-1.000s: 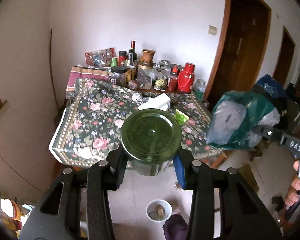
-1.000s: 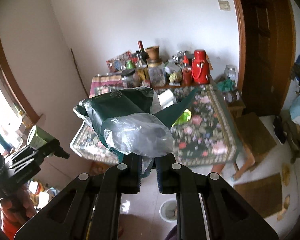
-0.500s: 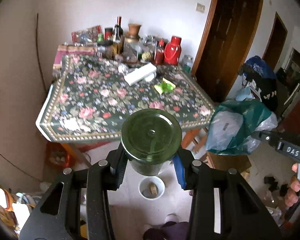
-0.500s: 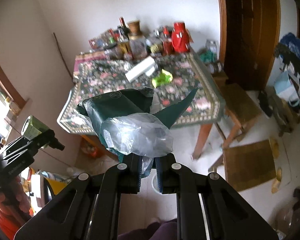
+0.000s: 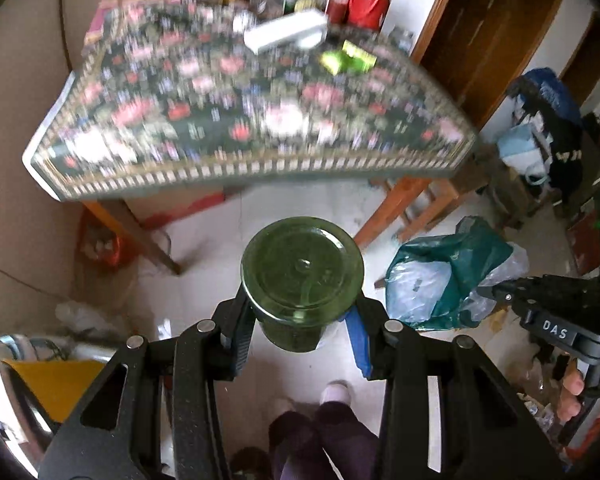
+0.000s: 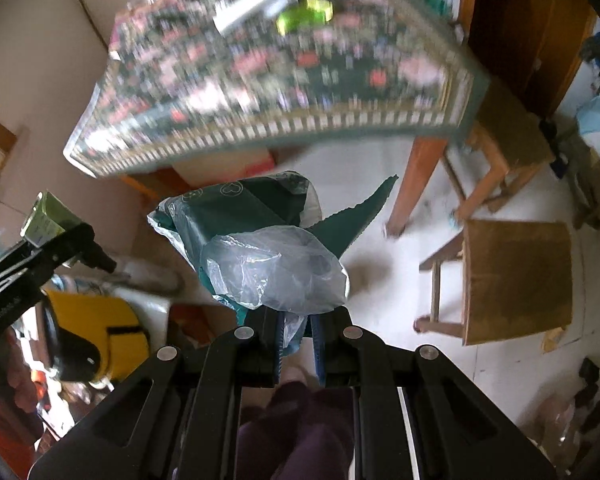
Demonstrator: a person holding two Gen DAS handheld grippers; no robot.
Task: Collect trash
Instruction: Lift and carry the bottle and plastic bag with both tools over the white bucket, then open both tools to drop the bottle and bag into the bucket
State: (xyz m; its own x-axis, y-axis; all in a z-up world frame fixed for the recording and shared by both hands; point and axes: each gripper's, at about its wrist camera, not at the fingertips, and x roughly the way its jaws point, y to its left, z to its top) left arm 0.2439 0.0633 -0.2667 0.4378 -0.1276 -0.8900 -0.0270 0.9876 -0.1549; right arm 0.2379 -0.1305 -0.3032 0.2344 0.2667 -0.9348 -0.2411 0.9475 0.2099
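Left gripper (image 5: 300, 340) half-open, clamped on rigid, slippery green glass bottle (image 5: 302, 272) at its body; right gripper (image 6: 296, 344) nearly closed, pinching limp, light plastic bags (image 6: 268, 268) at 12 o'clock, bench (image 5: 260, 176) beyond.

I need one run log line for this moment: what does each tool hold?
left tool: shut on green bottle | right tool: shut on plastic bags | both pointing down, off table

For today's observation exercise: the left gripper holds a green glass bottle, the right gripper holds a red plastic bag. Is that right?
Not quite. The left gripper does hold the green glass bottle, but the bag in the right gripper is dark green with clear plastic, not red, as the right wrist view shows.
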